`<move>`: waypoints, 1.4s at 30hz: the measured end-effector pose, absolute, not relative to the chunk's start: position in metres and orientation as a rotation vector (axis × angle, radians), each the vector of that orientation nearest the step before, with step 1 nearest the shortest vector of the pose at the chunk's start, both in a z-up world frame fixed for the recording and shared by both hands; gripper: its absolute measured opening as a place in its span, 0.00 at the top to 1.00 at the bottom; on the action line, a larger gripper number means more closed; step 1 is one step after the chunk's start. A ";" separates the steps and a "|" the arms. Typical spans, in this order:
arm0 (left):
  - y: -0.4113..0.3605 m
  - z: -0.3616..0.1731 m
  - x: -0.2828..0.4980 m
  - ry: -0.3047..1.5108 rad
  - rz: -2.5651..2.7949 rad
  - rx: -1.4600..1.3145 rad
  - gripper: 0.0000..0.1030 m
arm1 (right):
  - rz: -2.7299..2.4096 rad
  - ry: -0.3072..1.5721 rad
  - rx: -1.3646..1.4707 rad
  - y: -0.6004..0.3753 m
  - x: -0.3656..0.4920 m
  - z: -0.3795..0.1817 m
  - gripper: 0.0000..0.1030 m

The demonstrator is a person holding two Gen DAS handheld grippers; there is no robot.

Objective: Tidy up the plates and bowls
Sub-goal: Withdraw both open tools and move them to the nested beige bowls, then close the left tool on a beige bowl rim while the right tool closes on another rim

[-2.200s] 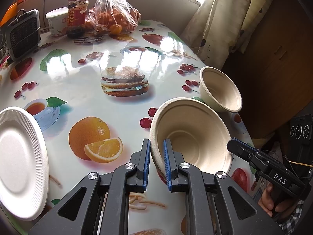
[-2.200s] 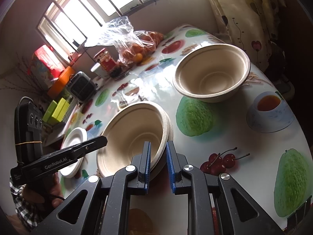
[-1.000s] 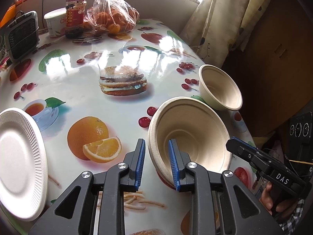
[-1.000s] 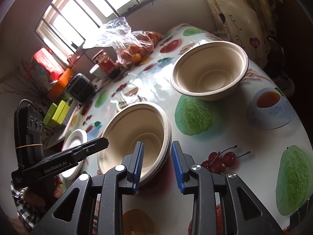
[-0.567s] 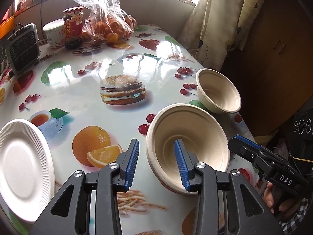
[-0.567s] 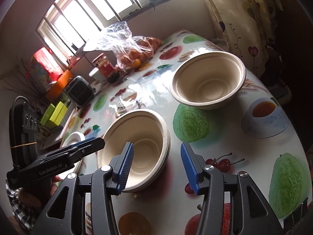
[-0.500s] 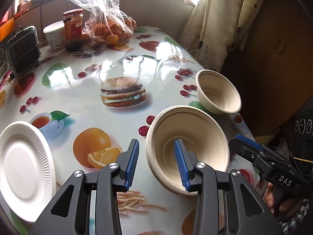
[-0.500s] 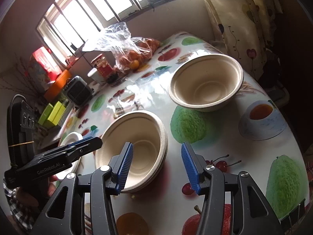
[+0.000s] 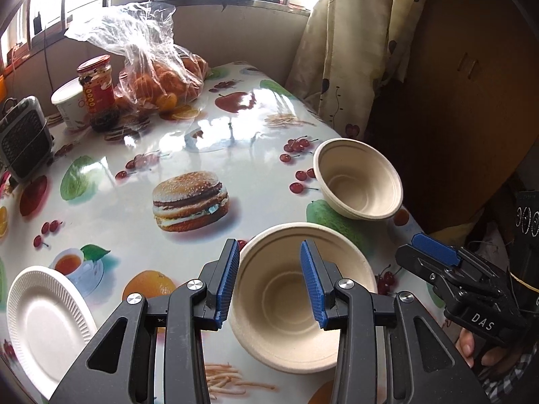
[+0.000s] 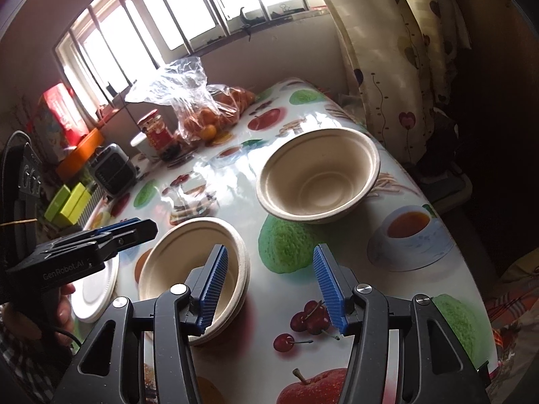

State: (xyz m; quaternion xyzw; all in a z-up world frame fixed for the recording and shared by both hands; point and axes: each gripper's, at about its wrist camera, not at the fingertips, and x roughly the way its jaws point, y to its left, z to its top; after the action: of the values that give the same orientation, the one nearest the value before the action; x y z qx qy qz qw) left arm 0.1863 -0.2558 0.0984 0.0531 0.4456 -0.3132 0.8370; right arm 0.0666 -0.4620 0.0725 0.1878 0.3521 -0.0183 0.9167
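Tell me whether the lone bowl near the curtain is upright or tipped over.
Upright. The lone bowl sits on its base on the tablecloth, mouth up, nothing visible inside.

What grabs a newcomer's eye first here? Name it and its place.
The stacked beige bowls at the near table edge, framed by the open left tongs. A single beige bowl sits apart toward the curtain, a white paper plate lies far left, and a bag of oranges stands by the window.

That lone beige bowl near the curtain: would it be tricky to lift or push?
The lone bowl looks like thin moulded fibre, so probably light and slightly bendy at the rim. On the glossy tablecloth it would likely slide easily. Its wide shape suggests it won't tip readily.
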 end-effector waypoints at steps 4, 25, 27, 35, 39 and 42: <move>-0.270 0.102 0.197 0.937 -0.679 0.121 0.62 | -0.082 0.716 0.391 -0.475 0.068 0.074 0.49; -0.339 0.095 0.249 0.969 -0.736 0.141 0.62 | -0.226 0.697 0.337 -0.521 0.091 0.071 0.49; -0.344 0.094 0.251 0.963 -0.742 0.144 0.62 | -0.232 0.696 0.333 -0.522 0.093 0.069 0.49; -0.358 0.084 0.264 0.981 -0.740 0.150 0.62 | -0.235 0.699 0.332 -0.526 0.101 0.064 0.57; -0.361 0.079 0.270 0.995 -0.732 0.141 0.62 | -0.236 0.702 0.337 -0.528 0.106 0.061 0.64; -0.362 0.076 0.274 1.003 -0.735 0.131 0.62 | -0.236 0.703 0.344 -0.529 0.108 0.060 0.65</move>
State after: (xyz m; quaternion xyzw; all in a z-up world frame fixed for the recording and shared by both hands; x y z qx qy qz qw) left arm 0.2741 -0.3621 0.0757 0.0614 0.4694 -0.3442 0.8108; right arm 0.1077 -0.5290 0.0603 0.1670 0.3420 -0.1145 0.9176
